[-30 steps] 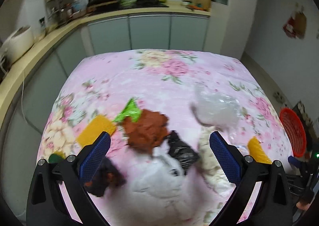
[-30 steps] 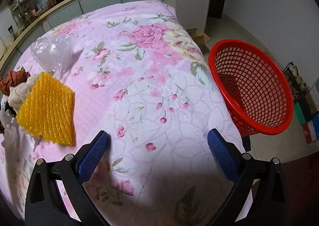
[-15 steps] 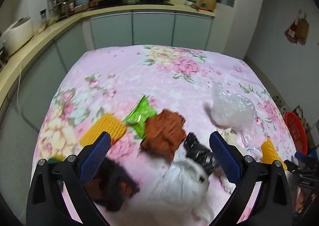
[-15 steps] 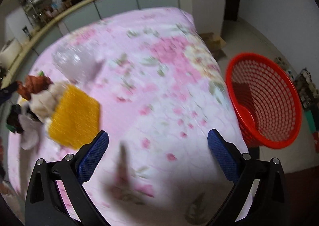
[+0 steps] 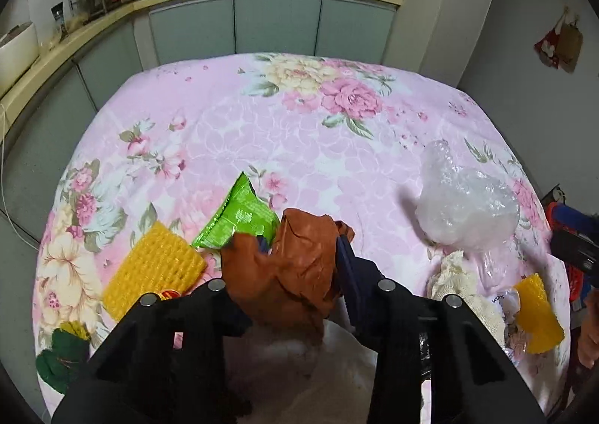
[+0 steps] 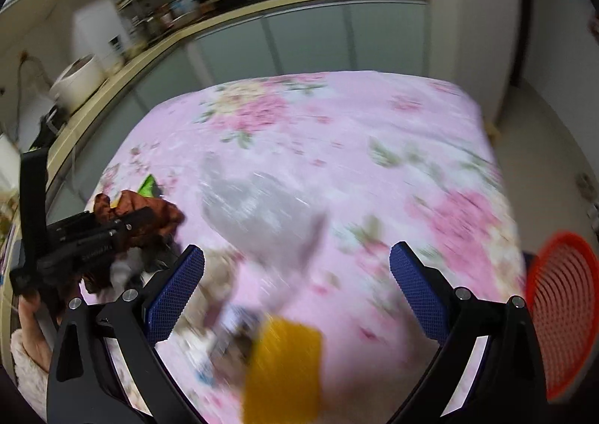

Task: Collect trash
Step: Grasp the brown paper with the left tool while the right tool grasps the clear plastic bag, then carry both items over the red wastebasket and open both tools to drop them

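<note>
My left gripper (image 5: 299, 255) is shut on a crumpled brown paper bag (image 5: 295, 266) and holds it over the trash pile; it also shows at the left of the right wrist view (image 6: 123, 221). A green snack wrapper (image 5: 239, 214), a yellow foam net (image 5: 153, 270) and a clear plastic bag (image 5: 464, 210) lie on the pink floral table (image 5: 299, 132). My right gripper (image 6: 295, 278) is open and empty above a second yellow foam net (image 6: 284, 364). The red basket (image 6: 561, 311) sits off the table's right edge.
A cream rag (image 5: 464, 285), white paper (image 5: 337, 360) and a dark green scrap (image 5: 60, 360) lie near the front edge. Kitchen counter and cabinets (image 5: 277, 23) run behind and left of the table. The right wrist view is blurred.
My left gripper has closed on the brown paper bag, which was lying loose before. My right gripper has swung left from the basket towards the trash pile, still open.
</note>
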`<control>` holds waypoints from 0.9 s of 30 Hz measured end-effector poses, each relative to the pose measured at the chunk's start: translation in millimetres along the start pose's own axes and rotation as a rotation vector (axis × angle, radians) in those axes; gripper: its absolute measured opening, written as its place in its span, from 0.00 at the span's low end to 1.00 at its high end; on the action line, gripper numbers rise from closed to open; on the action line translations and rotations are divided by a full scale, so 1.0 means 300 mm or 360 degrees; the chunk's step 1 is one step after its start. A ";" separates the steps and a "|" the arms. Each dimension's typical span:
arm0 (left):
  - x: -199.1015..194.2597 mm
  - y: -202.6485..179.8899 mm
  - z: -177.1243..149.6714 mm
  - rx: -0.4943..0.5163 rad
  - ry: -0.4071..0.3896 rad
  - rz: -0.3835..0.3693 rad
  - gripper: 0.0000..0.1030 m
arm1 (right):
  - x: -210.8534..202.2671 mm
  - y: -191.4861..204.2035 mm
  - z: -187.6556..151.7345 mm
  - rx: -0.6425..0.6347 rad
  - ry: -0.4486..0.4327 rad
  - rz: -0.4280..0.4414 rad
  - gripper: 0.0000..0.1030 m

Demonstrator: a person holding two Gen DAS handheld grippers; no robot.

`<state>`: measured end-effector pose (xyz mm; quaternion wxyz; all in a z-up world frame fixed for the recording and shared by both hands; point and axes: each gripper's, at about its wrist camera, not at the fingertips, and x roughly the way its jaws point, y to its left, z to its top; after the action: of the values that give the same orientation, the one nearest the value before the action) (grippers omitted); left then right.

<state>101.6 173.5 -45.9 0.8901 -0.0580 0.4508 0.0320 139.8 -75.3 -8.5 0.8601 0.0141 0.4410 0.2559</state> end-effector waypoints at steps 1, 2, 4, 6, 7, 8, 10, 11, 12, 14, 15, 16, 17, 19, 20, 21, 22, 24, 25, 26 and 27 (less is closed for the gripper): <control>-0.006 0.002 0.001 0.0001 -0.0014 -0.0006 0.34 | 0.037 0.020 0.023 -0.0020 0.0027 0.0016 0.93; -0.016 0.004 0.001 0.0004 -0.0032 -0.0013 0.34 | 0.076 0.036 0.043 -0.0038 0.0060 0.0025 0.93; -0.040 0.011 0.000 0.0003 -0.0076 -0.0024 0.34 | 0.136 0.061 0.062 -0.0066 0.0121 0.0027 0.92; -0.068 0.022 0.001 -0.0009 -0.0118 -0.0047 0.34 | 0.189 0.078 0.069 -0.0091 0.0184 0.0011 0.79; -0.082 0.025 0.002 -0.0013 -0.0141 -0.0048 0.34 | 0.208 0.081 0.068 -0.0096 0.0216 0.0010 0.68; -0.092 0.029 0.003 -0.0014 -0.0155 -0.0046 0.34 | 0.223 0.084 0.069 -0.0095 0.0239 0.0019 0.63; -0.120 0.040 0.003 -0.0024 -0.0196 -0.0041 0.34 | 0.227 0.085 0.069 -0.0096 0.0236 0.0037 0.53; -0.131 0.044 0.004 -0.0030 -0.0212 -0.0041 0.34 | 0.223 0.087 0.068 -0.0100 0.0224 0.0035 0.51; -0.142 0.046 0.006 -0.0033 -0.0229 -0.0041 0.34 | 0.211 0.091 0.067 -0.0111 0.0204 0.0025 0.48; -0.161 0.046 0.012 -0.0039 -0.0254 -0.0038 0.34 | 0.174 0.100 0.065 -0.0135 0.0147 0.0008 0.45; -0.173 0.041 0.016 -0.0039 -0.0269 -0.0034 0.34 | 0.152 0.098 0.062 -0.0142 0.0118 0.0003 0.44; -0.185 0.034 0.020 -0.0036 -0.0283 -0.0030 0.34 | 0.136 0.097 0.067 -0.0143 0.0095 0.0002 0.44; -0.199 0.023 0.023 -0.0028 -0.0299 -0.0023 0.34 | 0.112 0.095 0.067 -0.0142 0.0064 0.0002 0.44; -0.218 0.005 0.030 -0.0008 -0.0323 -0.0015 0.34 | 0.053 0.085 0.072 -0.0128 -0.0010 0.0004 0.44; -0.233 -0.010 0.033 0.0007 -0.0338 -0.0016 0.34 | 0.023 0.077 0.073 -0.0115 -0.0044 0.0010 0.44; -0.245 -0.023 0.036 0.0017 -0.0349 -0.0021 0.34 | -0.003 0.070 0.073 -0.0100 -0.0072 0.0017 0.44; -0.256 -0.032 0.036 0.0023 -0.0358 -0.0026 0.34 | -0.035 0.059 0.071 -0.0082 -0.0105 0.0024 0.44; -0.284 -0.064 0.043 0.0045 -0.0383 -0.0043 0.34 | -0.086 0.037 0.067 -0.0051 -0.0156 0.0035 0.44; -0.292 -0.073 0.044 0.0053 -0.0391 -0.0050 0.34 | -0.116 0.021 0.062 -0.0029 -0.0184 0.0041 0.44; -0.302 -0.088 0.048 0.0064 -0.0400 -0.0057 0.34 | -0.142 0.004 0.057 -0.0006 -0.0208 0.0047 0.44; -0.311 -0.110 0.054 0.0080 -0.0410 -0.0068 0.34 | -0.167 -0.014 0.052 0.0018 -0.0229 0.0055 0.44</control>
<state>62.9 142.5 41.3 0.9424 -0.0406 0.3320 0.0088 129.3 -98.4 37.7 0.8850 0.0449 0.3791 0.2665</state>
